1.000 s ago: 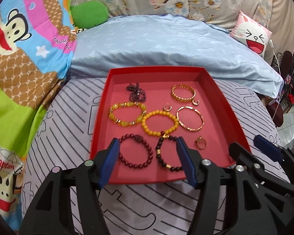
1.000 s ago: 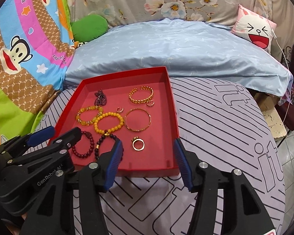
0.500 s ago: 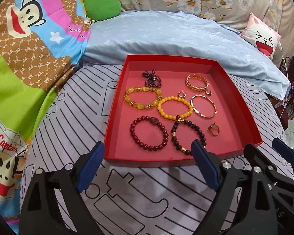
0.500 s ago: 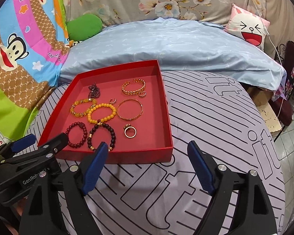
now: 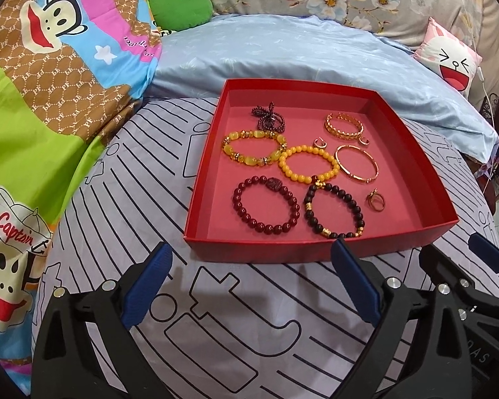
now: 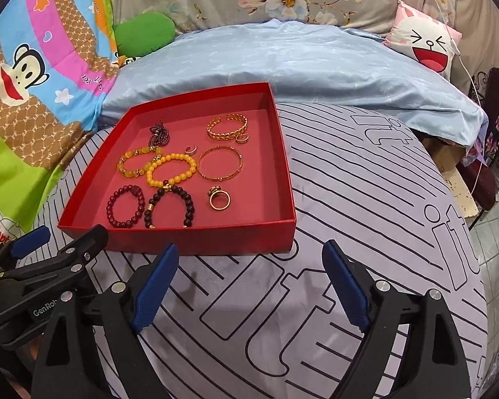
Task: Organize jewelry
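Observation:
A red tray (image 5: pixel 319 251) (image 6: pixel 199 241) sits on the striped grey cloth. It holds a dark red bead bracelet (image 5: pixel 266 209), a black and gold bead bracelet (image 5: pixel 334 212), two yellow bead bracelets (image 5: pixel 307 168), gold bangles (image 5: pixel 357 164), a gold ring (image 6: pixel 219 198) and a dark bead string (image 5: pixel 269 118). My left gripper (image 5: pixel 249 282) is open and empty, just in front of the tray's near wall. My right gripper (image 6: pixel 249 286) is open and empty, in front of the tray's near right corner.
A blue pillow (image 5: pixel 299 53) lies behind the tray. A cartoon monkey blanket (image 5: pixel 50 66) is at the left. A pink face cushion (image 6: pixel 425 41) is at the far right. The bed edge drops off at the right (image 6: pixel 475 199).
Both grippers have pulled back from over the tray's front to the cloth in front of it, and both have opened wider. The jewelry has not moved.

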Demonstrator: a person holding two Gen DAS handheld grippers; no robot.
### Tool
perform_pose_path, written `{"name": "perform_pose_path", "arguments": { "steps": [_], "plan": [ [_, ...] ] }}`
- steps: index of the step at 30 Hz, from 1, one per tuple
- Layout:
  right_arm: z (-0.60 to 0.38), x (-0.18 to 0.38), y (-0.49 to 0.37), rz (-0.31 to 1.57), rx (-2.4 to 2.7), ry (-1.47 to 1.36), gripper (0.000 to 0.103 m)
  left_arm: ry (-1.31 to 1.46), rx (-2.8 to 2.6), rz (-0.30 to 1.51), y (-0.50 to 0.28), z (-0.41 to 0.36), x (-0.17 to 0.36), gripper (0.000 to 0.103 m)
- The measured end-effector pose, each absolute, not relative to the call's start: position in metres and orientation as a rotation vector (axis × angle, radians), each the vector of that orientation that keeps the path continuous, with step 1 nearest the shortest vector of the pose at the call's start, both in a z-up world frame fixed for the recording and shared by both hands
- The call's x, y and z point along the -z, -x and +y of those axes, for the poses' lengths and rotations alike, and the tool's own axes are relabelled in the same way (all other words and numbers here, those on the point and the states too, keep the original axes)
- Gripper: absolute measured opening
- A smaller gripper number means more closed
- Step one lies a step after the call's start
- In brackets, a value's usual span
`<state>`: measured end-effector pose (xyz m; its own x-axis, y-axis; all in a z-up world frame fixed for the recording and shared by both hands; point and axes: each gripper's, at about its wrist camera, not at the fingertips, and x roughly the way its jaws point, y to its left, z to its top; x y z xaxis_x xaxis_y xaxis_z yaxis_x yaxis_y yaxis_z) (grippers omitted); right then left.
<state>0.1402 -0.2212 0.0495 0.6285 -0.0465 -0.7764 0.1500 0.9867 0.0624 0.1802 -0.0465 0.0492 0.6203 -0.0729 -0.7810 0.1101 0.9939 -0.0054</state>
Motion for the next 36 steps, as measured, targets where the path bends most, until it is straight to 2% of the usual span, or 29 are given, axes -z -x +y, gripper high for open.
{"name": "perform_pose_path", "arguments": {
  "steps": [8,26,28,36],
  "plan": [
    [-0.2211,-0.0485,-0.1379,0.881,0.139,-0.111,0.090,-0.043,0.093,0.891,-0.1760,-0.0456,-0.0473,0.092],
    [-0.2200,-0.0493,-0.1361,0.869,0.170,-0.077,0.091,-0.041,0.065,0.893,-0.1755,-0.0451,-0.0450,0.096],
    [-0.2205,-0.0493,-0.1356,0.862,0.179,-0.074,0.097,-0.045,0.054,0.891,-0.1754,-0.0447,-0.0447,0.096],
    [-0.2222,-0.0481,-0.1355,0.864,0.176,-0.087,0.096,-0.036,0.063,0.902,-0.1746,-0.0447,-0.0411,0.096]
  ]
}}
